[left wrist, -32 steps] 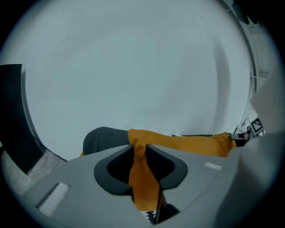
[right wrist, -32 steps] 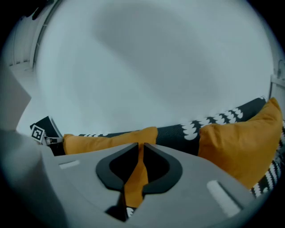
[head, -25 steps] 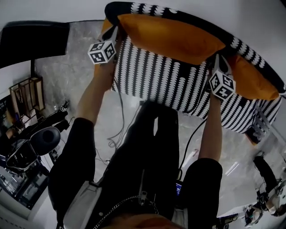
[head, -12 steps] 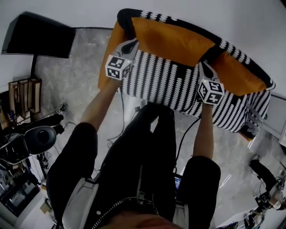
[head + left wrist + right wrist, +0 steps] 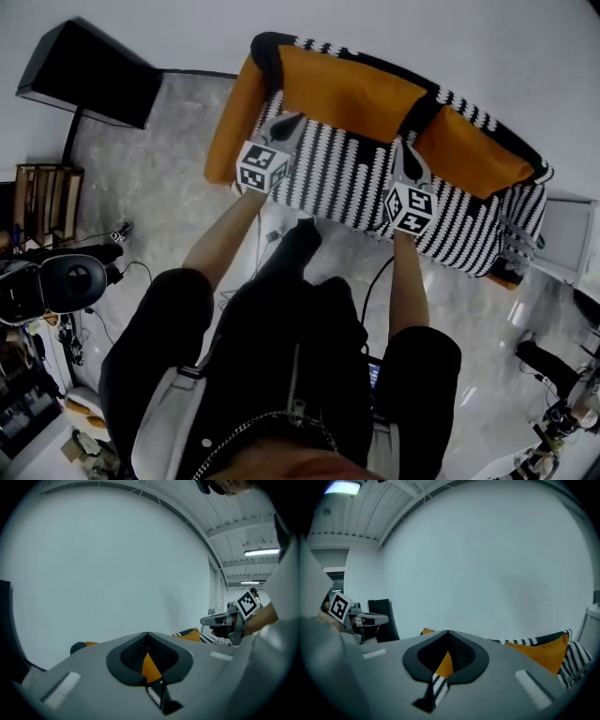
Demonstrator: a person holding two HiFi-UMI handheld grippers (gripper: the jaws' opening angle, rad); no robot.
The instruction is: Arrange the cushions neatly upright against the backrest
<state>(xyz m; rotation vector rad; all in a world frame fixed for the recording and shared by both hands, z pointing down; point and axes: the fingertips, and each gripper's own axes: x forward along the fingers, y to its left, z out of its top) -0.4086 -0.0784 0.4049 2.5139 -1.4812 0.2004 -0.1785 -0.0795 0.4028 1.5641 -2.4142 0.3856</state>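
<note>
I see my left gripper (image 5: 286,124) and right gripper (image 5: 410,156) with jaws pressed together on nothing, hovering over the striped sofa seat (image 5: 342,183); farther off, the long orange cushion (image 5: 352,89) and the smaller cushion (image 5: 473,150) to its right stand upright against the backrest (image 5: 489,120)

Behind the grey left tongs (image 5: 292,120) and right tongs (image 5: 410,152), each carrying a white cube (image 5: 262,166) with black square markers, come black short sleeves (image 5: 176,298), black trousers (image 5: 305,258) and a pale-panelled top (image 5: 169,433) with a metal zip (image 5: 296,382).
</note>
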